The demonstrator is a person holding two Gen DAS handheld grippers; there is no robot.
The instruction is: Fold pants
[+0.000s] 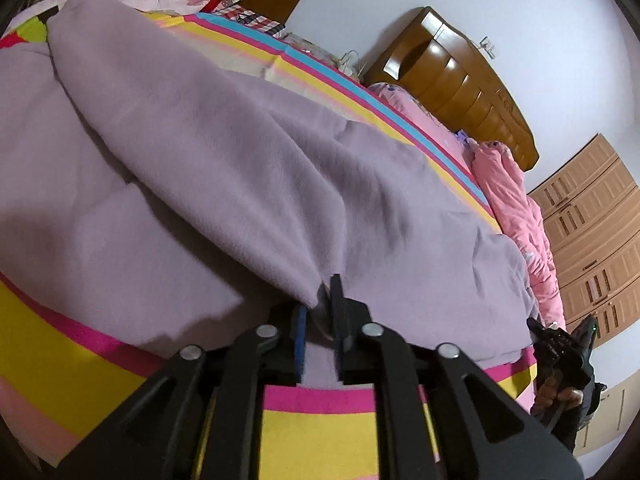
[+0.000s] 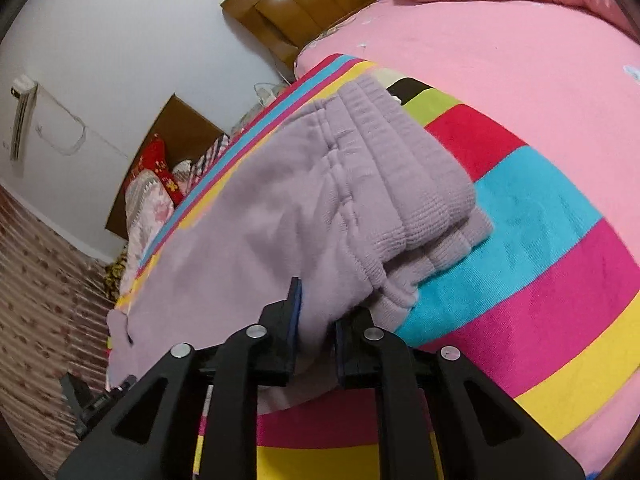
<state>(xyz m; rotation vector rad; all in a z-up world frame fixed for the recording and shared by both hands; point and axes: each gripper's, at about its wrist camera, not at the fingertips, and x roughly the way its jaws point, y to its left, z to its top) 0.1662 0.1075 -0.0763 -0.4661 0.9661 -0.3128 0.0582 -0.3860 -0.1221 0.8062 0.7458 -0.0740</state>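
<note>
From the left wrist, the left gripper [image 1: 320, 312] is pinching a corner of the lilac pants [image 1: 240, 168] between its narrow, blue-padded jaws. From that pinched corner the cloth is running up and to the left as a raised fold, over a second layer lying flat on the striped blanket [image 1: 72, 364] covering the bed. The pants are reaching almost to the blanket's near edge, just ahead of the fingers. At the right edge of the view a hand [image 1: 560, 394] is holding the right gripper [image 1: 538, 330] at the cloth's far corner. A wooden headboard [image 1: 460, 80] is standing against the wall behind.

From the right wrist, the right gripper [image 2: 316, 320] is clamping a bunched edge of the pants [image 2: 260, 220], its jaws set narrowly around the fabric. The ribbed waistband [image 2: 416, 176] is lying folded over, just above and right of the fingers, resting on the blanket's [image 2: 540, 216] blue stripe. The left gripper [image 2: 120, 388] is showing at the lower left, at the cloth's other corner.
</note>
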